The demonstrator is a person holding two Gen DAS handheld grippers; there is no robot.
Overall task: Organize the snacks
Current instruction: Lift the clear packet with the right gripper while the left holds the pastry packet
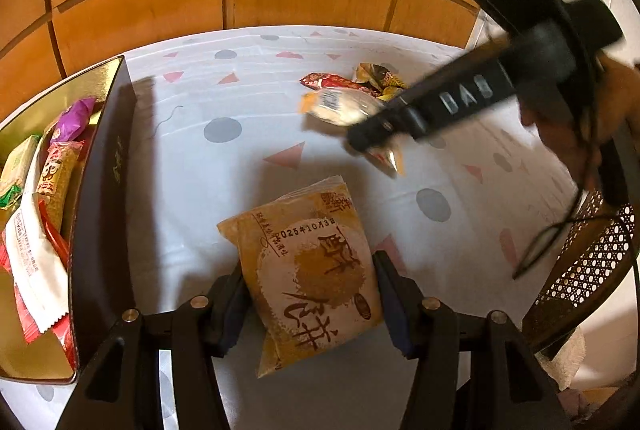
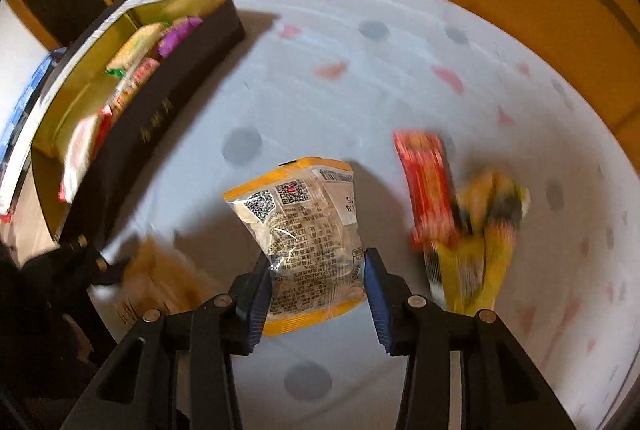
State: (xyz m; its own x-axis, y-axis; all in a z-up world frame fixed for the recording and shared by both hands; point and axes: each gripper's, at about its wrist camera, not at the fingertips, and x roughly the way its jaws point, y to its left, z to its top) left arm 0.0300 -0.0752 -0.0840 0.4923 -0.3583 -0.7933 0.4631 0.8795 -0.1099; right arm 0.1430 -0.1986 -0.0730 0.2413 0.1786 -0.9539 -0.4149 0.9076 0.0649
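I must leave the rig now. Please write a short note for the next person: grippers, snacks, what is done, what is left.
Left gripper: jaws shut on the brown pastry packet.
Right gripper: jaws shut on the clear yellow-edged packet.
Done: several snacks already lie in the gold-lined box.
Left: put both held packets into the box, then the red packet and yellow wrappers lying on the tablecloth.

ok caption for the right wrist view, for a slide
Right gripper shut on a clear yellow-edged snack packet above the dotted tablecloth, gold-lined box at left.
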